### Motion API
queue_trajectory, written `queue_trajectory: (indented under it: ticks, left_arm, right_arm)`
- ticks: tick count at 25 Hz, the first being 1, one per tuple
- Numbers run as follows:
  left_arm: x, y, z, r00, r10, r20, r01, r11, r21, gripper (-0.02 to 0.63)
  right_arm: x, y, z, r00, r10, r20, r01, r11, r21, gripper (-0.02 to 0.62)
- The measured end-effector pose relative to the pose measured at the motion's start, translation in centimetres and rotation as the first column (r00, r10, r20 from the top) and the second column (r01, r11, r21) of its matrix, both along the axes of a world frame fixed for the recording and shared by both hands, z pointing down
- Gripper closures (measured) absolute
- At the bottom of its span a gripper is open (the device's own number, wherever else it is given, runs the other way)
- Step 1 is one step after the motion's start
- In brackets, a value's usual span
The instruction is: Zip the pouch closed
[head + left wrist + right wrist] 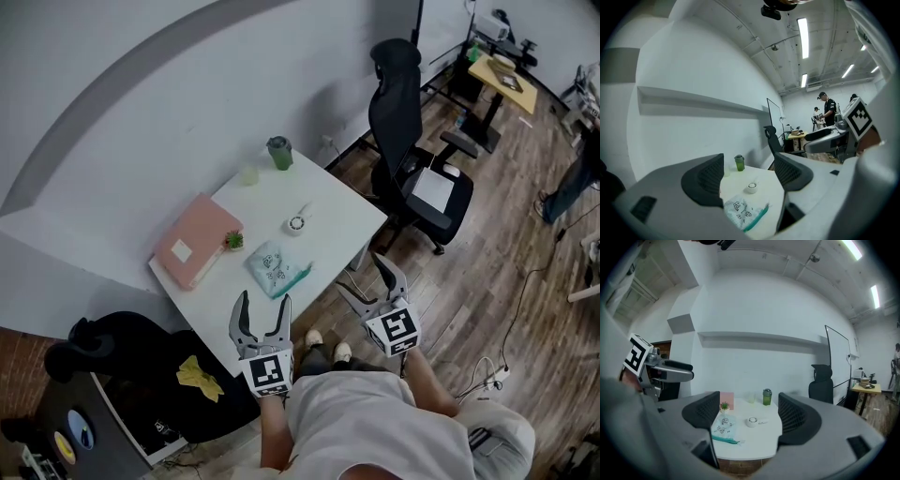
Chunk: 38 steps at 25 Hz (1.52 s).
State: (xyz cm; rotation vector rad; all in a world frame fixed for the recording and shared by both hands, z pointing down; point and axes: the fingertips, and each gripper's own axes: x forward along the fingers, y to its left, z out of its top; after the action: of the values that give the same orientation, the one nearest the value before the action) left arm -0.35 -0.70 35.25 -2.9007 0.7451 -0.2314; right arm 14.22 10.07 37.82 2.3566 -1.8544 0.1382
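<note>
Teal-edged pouch [277, 269] ahead of both parted jaws

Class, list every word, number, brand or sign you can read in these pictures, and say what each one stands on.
No text here can actually be read.
Pouch: dark printed drawings and marks, too small and blurred to read.
Pink book: a white label, nothing legible on it.
Left gripper and right gripper: black-and-white square markers on their cubes, patterns only, no words.
</note>
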Motion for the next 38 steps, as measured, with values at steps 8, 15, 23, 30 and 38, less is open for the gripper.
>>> queue_trajectory:
  ticks: [8, 15, 23, 30, 38]
  left_arm:
    - [2.7, -2.2, 1.8, 1.0, -0.006, 0.015, 0.006, 1.0, -0.023, 0.272]
    - [5.1, -5.7, 3.7, 1.0, -0.015, 0.028, 0.017, 0.998, -0.054, 0.272]
    - [7.4, -10.9, 5.2, 1.0, -0.023, 0.021, 0.025, 0.995, -0.095, 0.273]
    - [8.7, -14.4, 7.8, 1.0, -0.022, 0.017, 0.024, 0.99, -0.141, 0.279]
    - [8.9, -16.1, 12.6, 0.997, -0.039, 0.059, 0.053, 0.967, -0.248, 0.301]
  right_arm:
    - [2.2, -3.3, 1.2, 0.999, -0.039, 0.003, 0.039, 0.999, -0.026, 0.209]
    - [4.3, -7.2, 2.6, 0.996, -0.084, 0.001, 0.084, 0.994, -0.064, 0.213]
    - [6.6, -12.7, 4.2, 0.995, -0.095, 0.003, 0.095, 0.988, -0.126, 0.215]
    - [7.7, -17.1, 6.0, 0.991, -0.131, -0.025, 0.124, 0.976, -0.178, 0.222]
    - [6.7, -20.4, 10.3, 0.95, -0.313, -0.016, 0.292, 0.903, -0.315, 0.29]
